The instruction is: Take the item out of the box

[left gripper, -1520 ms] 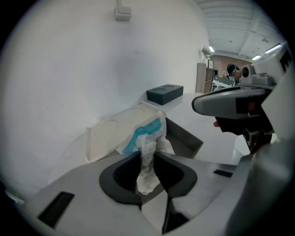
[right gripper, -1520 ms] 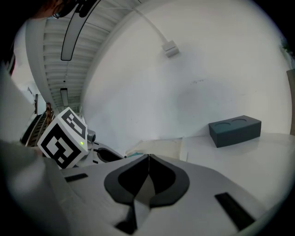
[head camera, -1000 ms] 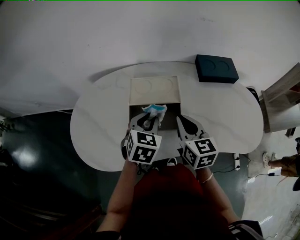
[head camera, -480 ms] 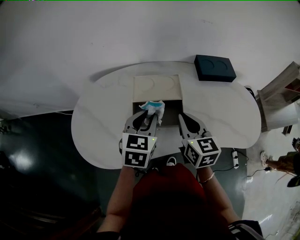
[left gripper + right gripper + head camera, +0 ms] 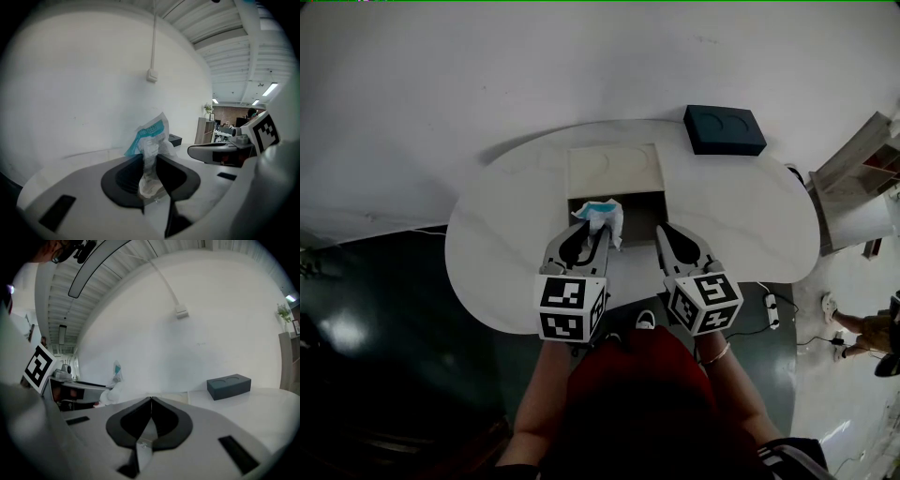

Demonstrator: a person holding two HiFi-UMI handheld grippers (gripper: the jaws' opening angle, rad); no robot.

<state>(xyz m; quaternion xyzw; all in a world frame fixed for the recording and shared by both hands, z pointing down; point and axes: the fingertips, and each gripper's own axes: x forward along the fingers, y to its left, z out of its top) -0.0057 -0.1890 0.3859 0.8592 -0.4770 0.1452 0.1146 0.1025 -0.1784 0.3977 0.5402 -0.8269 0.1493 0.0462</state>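
An open box point(image 5: 643, 212) with a dark inside lies on the white table point(image 5: 506, 234), its cream lid point(image 5: 614, 171) folded back. My left gripper point(image 5: 598, 231) is shut on a crumpled white and teal packet point(image 5: 601, 213), which hangs over the box's front left part. In the left gripper view the packet point(image 5: 153, 137) stands up between the black pads point(image 5: 123, 177), pinched at my left gripper point(image 5: 150, 158). My right gripper point(image 5: 662, 233) hovers at the box's front right, shut with nothing in it; its jaws meet in the right gripper view point(image 5: 151, 400), where the packet point(image 5: 114, 380) shows to the left.
A dark blue block point(image 5: 724, 129) with two round dents sits at the table's far right, also seen as the block point(image 5: 228, 386) in the right gripper view. A white wall rises behind the table. Dark floor lies to the left, and furniture point(image 5: 862, 187) stands on the right.
My left gripper has drawn back a little toward me and to the left, still holding the packet. The right gripper has hardly moved.
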